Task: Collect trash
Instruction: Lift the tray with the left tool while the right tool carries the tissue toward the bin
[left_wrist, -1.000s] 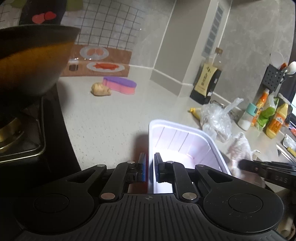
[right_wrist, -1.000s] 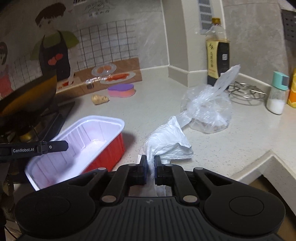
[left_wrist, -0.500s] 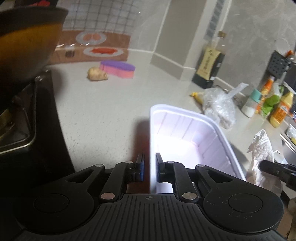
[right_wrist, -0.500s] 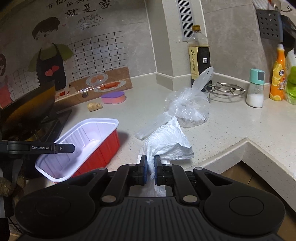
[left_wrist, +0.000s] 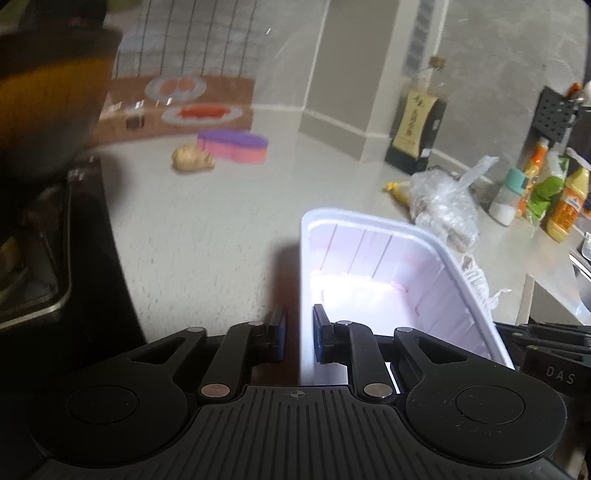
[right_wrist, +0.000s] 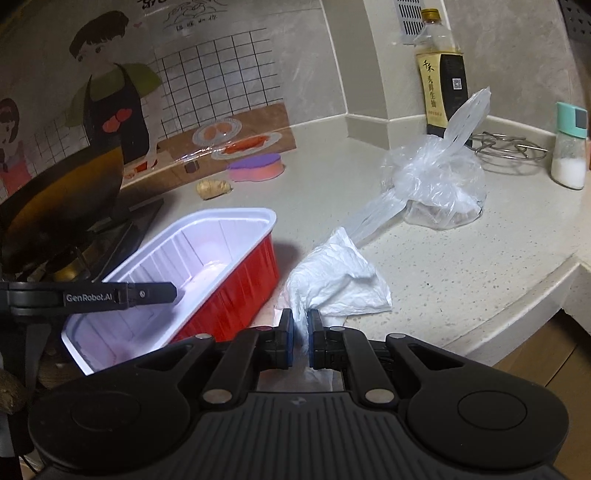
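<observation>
Trash on the pale speckled stone counter (right_wrist: 461, 266) counts three pieces. One is a long rectangular plastic tray (right_wrist: 229, 269), glossy red with ribbed walls outside and white inside, lying at the left centre of the right wrist view beside the black hob. One is a knotted clear plastic bag (right_wrist: 436, 184), crinkled and bulging, at the right centre, with one long handle trailing toward the lower middle. One is a crumpled white tissue (right_wrist: 336, 284), soft and creased, at the lower middle just right of the tray.

One dark rounded wok (right_wrist: 62, 206) fills the left edge. One tall soy sauce bottle (right_wrist: 441, 77) stands at the upper right corner of the counter, one wire trivet beside it and one teal-capped shaker (right_wrist: 570, 147) at the right edge. One purple-and-pink sponge (right_wrist: 256, 168) and one knobbly ginger piece (right_wrist: 214, 188) lie above the tray.

Left gripper (left_wrist: 298, 338) straddles the tray's near wall; its jaws have just been opening, and a small gap shows beside the outer pad. Right gripper (right_wrist: 300, 338) has its jaws nearly together, pinching the tissue's lower edge.
</observation>
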